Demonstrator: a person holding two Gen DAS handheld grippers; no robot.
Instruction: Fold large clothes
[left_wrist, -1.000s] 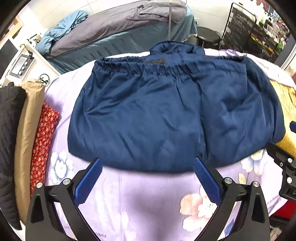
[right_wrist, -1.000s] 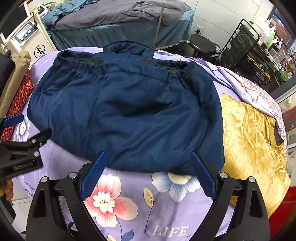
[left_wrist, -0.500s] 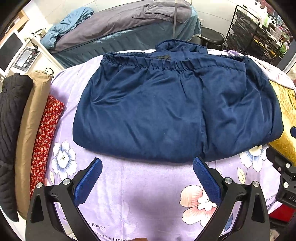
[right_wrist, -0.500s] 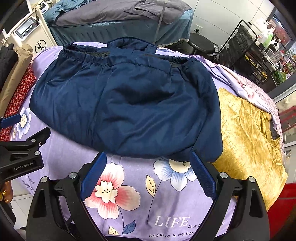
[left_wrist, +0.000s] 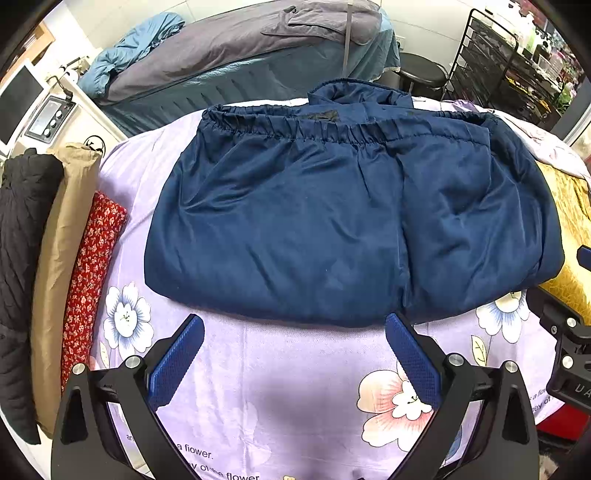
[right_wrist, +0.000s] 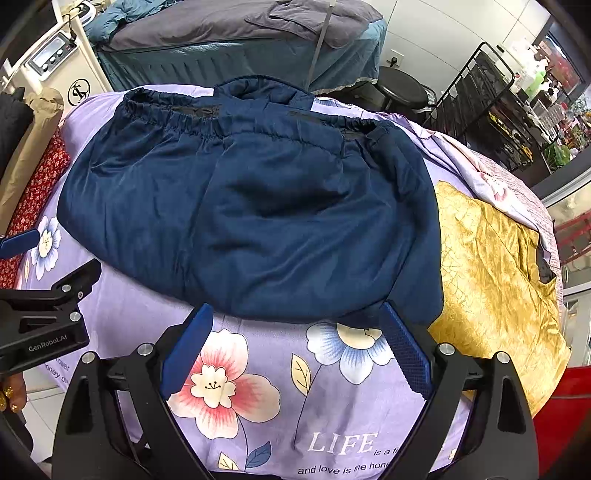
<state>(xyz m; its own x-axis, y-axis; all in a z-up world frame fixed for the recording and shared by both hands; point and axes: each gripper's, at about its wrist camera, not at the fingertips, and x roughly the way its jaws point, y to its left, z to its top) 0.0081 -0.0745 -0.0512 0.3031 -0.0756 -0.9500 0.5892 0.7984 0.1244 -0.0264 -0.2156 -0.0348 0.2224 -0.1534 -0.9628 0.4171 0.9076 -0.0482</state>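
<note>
Spread across the lilac flowered sheet (left_wrist: 303, 376) of the bed, one navy garment (left_wrist: 332, 221) with an elastic hem at the far edge, already doubled over into a broad slab, near edge just ahead of both tools. Looks like a pause between folds: nothing gripped, cloth lying flat and settled. Beside it on the right, touching its edge, one gold fabric (right_wrist: 491, 266), waiting its turn perhaps. Along the left, three rolled or folded pieces side by side: one black (left_wrist: 18, 258), one tan (left_wrist: 59, 258), one red-patterned (left_wrist: 92, 266). Two tools in play. Left hand-held gripper (left_wrist: 293, 354) hanging over bare sheet short of the near left stretch of the hem, jaws spread wide, empty. Right hand-held gripper (right_wrist: 297, 343) likewise gaping and empty, tips right at the near edge of the navy cloth, touching or not hard to say. Next move, by the look of it: down onto a near corner each, pinch through all layers, then carry the edge over for another halving, evenly, or the slippery shell slides askew.
</note>
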